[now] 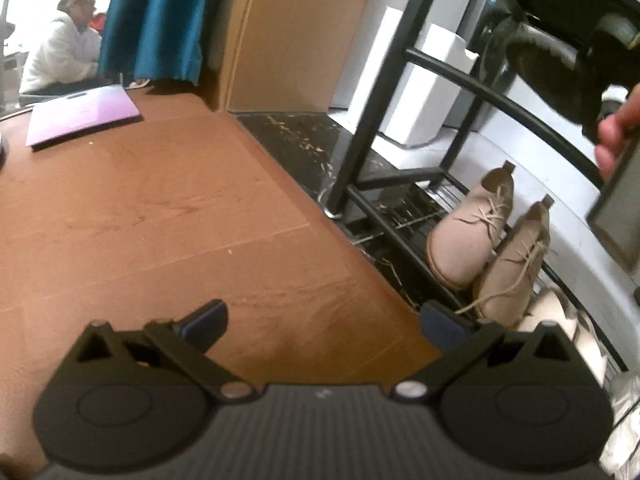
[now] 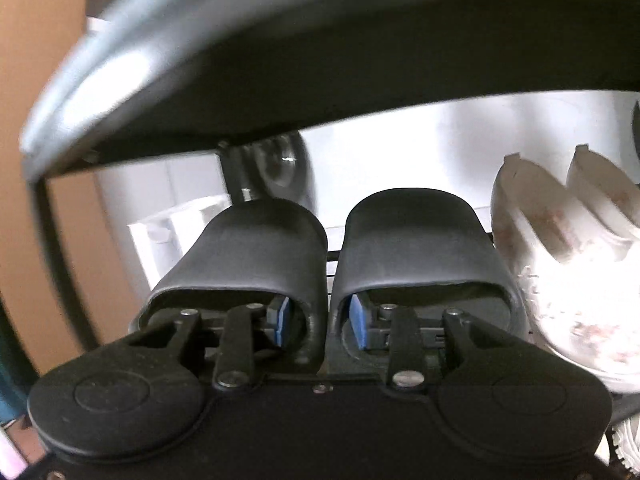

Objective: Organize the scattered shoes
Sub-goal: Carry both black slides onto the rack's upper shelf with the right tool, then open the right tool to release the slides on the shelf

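The right gripper point(image 2: 322, 320) carries a pair of black slides point(image 2: 416, 240) side by side, one blue pad tucked inside each shoe, so its narrowly parted jaws pinch the two inner walls together. The pair sits at the mouth of a shelf level of the black shoe rack point(image 1: 404, 92), under a dark upper shelf board point(image 2: 320, 52).

To do this step well, the person would likely keep the slides level, push them far enough in for the soles to rest fully on the wire shelf, and only then ease the jaws apart and draw straight back, so that neither slide is dragged out by a pad.

A pair of white shoes point(image 2: 560, 248) stands just to the right on the same level, close to the right slide; drifting that way could knock them. The shelf board overhead leaves little headroom.

The left gripper point(image 1: 324, 320) hovers over the brown floor point(image 1: 160, 220) with its jaws wide apart and empty. On the lowest level to its right stand two beige lace-up shoes point(image 1: 472, 232), with paler shoes nearer. A purple folder point(image 1: 84, 118) lies far left on the floor, near a teal curtain point(image 1: 156, 20). A person in white sits beyond.
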A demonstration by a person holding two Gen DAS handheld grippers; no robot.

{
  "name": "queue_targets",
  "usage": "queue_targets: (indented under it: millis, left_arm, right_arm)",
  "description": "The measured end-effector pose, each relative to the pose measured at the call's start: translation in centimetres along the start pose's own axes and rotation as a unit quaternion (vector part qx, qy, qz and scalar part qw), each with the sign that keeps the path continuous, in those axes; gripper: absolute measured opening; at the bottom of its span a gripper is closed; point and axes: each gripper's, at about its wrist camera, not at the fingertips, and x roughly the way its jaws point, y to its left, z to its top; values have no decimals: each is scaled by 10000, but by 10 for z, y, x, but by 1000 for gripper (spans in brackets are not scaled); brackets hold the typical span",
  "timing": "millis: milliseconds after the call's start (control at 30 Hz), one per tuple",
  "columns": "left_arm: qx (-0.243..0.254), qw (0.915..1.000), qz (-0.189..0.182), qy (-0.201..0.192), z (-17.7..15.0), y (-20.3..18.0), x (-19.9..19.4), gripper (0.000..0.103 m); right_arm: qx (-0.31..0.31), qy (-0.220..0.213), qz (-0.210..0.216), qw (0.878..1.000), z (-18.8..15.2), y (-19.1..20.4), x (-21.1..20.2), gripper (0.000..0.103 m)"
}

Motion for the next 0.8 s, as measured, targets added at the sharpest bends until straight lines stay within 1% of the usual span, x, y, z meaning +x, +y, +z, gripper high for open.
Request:
queue_targets:
  millis: [33,67,100,167,200,233,267,300,400,467,533,600,633,667,700,733,800]
  left_arm:
    - [2,10000,3,22,0,0,1,102]
    - [28,9999,25,165,-1,-1,7,102]
    - [41,9998,35,198,0,-2,9,102]
    - [66,9997,54,238,-1,-2,12,102]
    - [77,9997,41,239,-2,-3,13,102]
    - [92,9997,29,241,-3,-3,13,102]
    - [150,9996,19,252,-4,-5,14,102]
    - [191,9995,2,266,-5,-6,14,102]
    - [309,9992,-12,271,-6,-8,13,102]
    - [400,9989,-22,262,-6,-9,11,102]
    - [496,9985,-31,246,-6,-11,10,102]
    - [852,9963,74,115,-7,-19,6,102]
    - [1086,9941,73,10,-7,-24,2,102]
    - [1147,9934,52,-20,-8,-25,1,102]
    - [1353,9907,-51,-136,-9,-30,-5,102]
    - [1543,9875,-209,-230,-11,-35,-12,102]
    - [1753,9832,-411,-292,-13,-41,-19,102]
  right_arm:
    - [23,30,-96,9999,-2,0,6,34]
    - [74,132,-234,9996,-4,0,14,35]
    - [66,216,-332,9992,-6,0,19,37]
    - [-89,262,-369,9989,-13,2,18,40]
    - [-166,285,-387,9987,-16,3,18,46]
    - [-243,308,-406,9984,-19,4,18,53]
    - [-320,332,-425,9980,-22,5,18,80]
    - [-365,315,-426,9979,-25,5,14,91]
    - [-414,174,-360,9983,-31,6,-4,91]
    - [-430,109,-232,9987,-29,7,-19,93]
    - [-383,58,-19,9992,-27,5,-43,93]
    - [-352,-50,199,9992,-23,-2,-76,98]
    - [-340,-138,289,9989,-21,-8,-95,98]
    - [-308,-241,324,9987,-20,-18,-114,101]
    - [-260,-357,314,9985,-18,-30,-134,103]
    - [-228,-472,268,9983,-18,-43,-155,103]
    - [-224,-682,88,9974,-19,-73,-197,103]
